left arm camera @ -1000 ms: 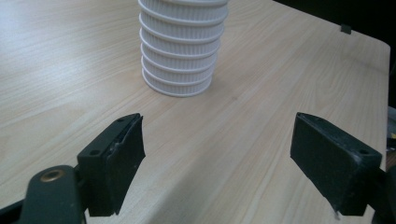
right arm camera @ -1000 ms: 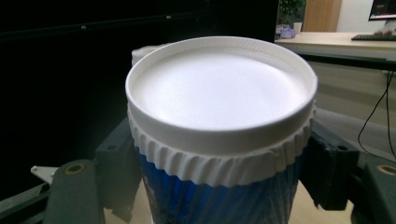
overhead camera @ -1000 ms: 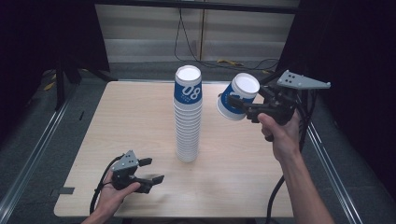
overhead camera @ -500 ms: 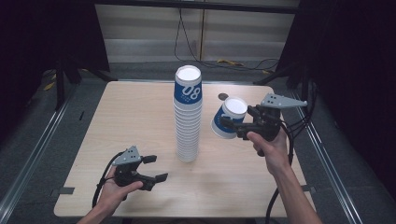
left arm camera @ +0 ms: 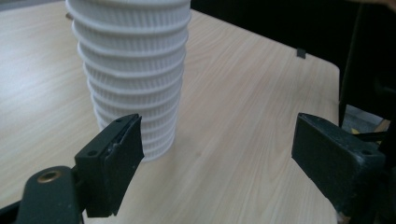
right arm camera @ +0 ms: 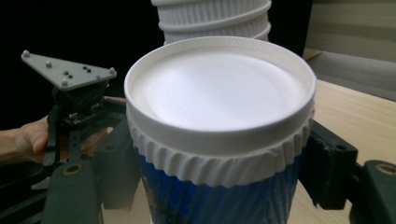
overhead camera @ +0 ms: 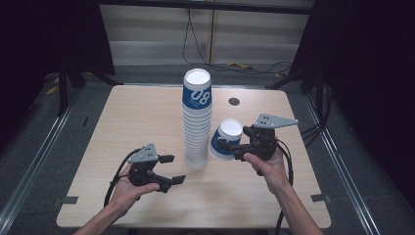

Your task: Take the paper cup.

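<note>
My right tongs clench one upside-down cup beside the cup stack, nearing the tabletop. Next, I judge: set it down flat. My left tongs stand released.

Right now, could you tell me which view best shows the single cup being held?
The right gripper view: the cup looms close between the jaws. The high view shows it small and tilted beside the stack.
</note>
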